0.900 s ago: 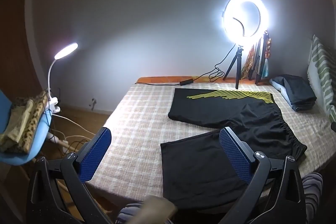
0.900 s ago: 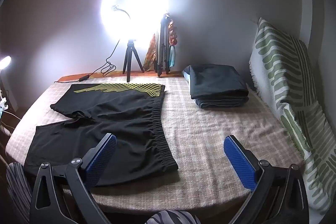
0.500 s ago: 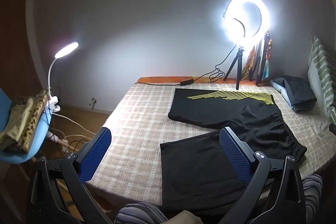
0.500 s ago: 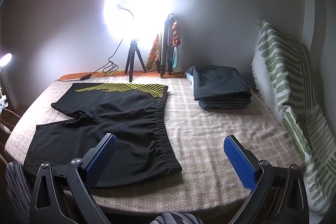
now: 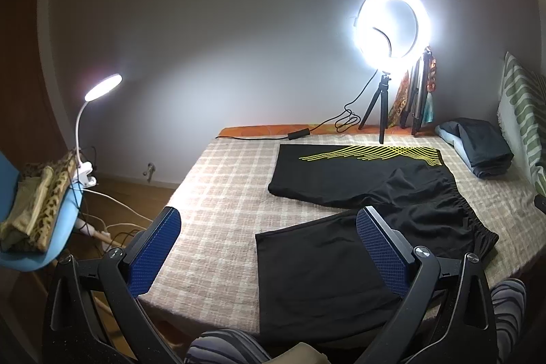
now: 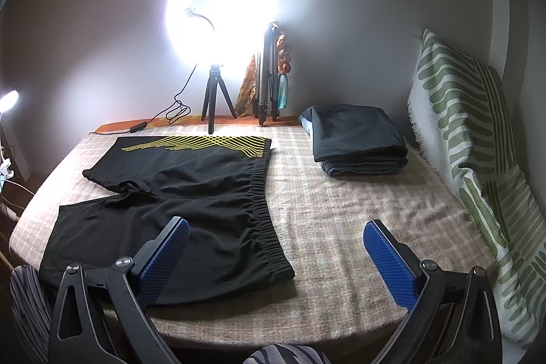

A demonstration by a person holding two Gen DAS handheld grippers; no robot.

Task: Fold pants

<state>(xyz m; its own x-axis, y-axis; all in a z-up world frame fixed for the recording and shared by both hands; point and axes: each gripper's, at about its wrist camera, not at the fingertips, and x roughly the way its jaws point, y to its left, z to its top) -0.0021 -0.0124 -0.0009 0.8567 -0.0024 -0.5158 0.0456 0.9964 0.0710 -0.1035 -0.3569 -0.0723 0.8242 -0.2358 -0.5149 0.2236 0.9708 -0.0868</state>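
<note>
Black shorts [image 5: 344, 220] with yellow stripes on the far leg lie spread flat on the checked bed [image 5: 221, 193], waistband to the right. They also show in the right wrist view [image 6: 177, 203]. My left gripper [image 5: 269, 237] is open and empty, held above the bed's near edge by the near leg's hem. My right gripper [image 6: 276, 248] is open and empty, above the near edge by the waistband's near corner [image 6: 279, 272].
A lit ring light on a tripod [image 5: 392, 23] and a second folded tripod [image 6: 266, 74] stand at the bed's far edge. Folded dark clothes [image 6: 358, 139] lie at the far right beside a green-patterned pillow [image 6: 471, 139]. A blue chair [image 5: 37, 214] with a clip lamp stands left.
Both grippers have drifted slightly, shifting the views a little. The shorts have not moved.
</note>
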